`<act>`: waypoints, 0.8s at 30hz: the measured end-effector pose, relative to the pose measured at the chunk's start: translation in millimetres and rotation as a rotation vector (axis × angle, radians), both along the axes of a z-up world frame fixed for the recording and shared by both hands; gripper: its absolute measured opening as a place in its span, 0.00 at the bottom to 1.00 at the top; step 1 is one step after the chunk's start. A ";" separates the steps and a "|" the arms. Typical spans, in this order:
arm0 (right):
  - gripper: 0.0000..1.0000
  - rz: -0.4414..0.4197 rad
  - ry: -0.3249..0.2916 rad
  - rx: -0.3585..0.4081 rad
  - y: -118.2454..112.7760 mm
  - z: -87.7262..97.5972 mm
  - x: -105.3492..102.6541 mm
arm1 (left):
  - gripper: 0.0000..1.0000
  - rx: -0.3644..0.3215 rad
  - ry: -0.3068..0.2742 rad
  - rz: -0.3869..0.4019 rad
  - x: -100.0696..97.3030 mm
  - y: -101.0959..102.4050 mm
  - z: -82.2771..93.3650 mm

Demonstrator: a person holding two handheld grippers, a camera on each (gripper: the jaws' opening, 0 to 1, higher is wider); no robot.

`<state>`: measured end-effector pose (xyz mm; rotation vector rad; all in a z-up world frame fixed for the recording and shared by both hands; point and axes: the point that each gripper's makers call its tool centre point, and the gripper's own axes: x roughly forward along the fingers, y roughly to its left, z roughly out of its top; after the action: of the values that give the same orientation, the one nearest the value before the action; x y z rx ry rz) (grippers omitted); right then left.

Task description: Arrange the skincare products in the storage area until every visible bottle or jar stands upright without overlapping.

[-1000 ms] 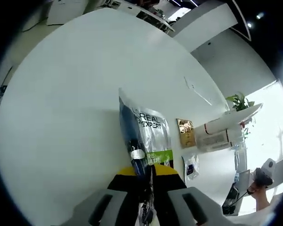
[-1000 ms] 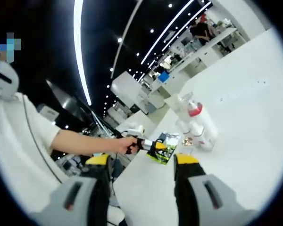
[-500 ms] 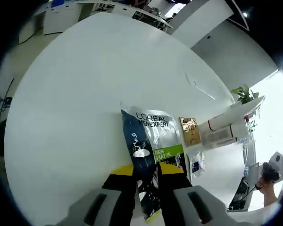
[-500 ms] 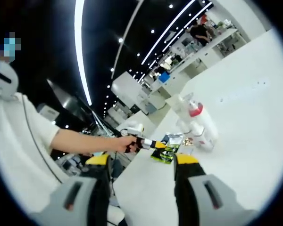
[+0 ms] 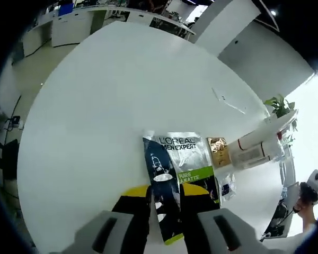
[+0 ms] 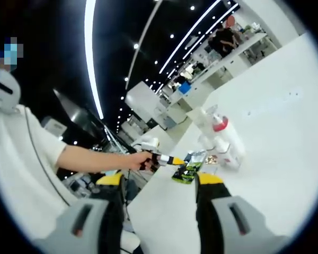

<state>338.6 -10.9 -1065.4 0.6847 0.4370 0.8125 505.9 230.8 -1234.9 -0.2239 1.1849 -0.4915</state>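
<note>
Sachet (image 5: 179,172) now tilted flatter, silver/black w/ green band, pinched in left gripper (image 5: 166,203); right gripper (image 6: 158,182) wide open, empty

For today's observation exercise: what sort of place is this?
Probably an open-plan office or lab: a large white table, rows of ceiling lights, white desks behind, and a potted plant.

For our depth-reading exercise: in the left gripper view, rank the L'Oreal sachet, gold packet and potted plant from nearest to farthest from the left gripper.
1. L'Oreal sachet: clamped in the left gripper.
2. Gold packet: just right of the sachet, on the white table.
3. Potted plant: far right, beyond the table edge.
</note>
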 end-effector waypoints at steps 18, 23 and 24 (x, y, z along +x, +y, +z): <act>0.52 0.004 0.000 0.003 1.4 -0.6 -0.8 | 0.34 0.198 -0.192 -0.229 19.7 -2.3 14.1; 0.52 0.004 -0.001 0.008 1.9 -0.1 -0.9 | 0.34 0.183 -0.206 -0.351 10.3 -19.5 12.8; 0.52 0.004 -0.001 0.008 2.2 -0.3 -0.9 | 0.34 0.192 -0.211 -0.373 8.8 -21.0 11.7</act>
<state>337.7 -8.7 -1065.7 0.6911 0.4348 0.8184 514.7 209.8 -1223.2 0.2145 1.0609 -0.7038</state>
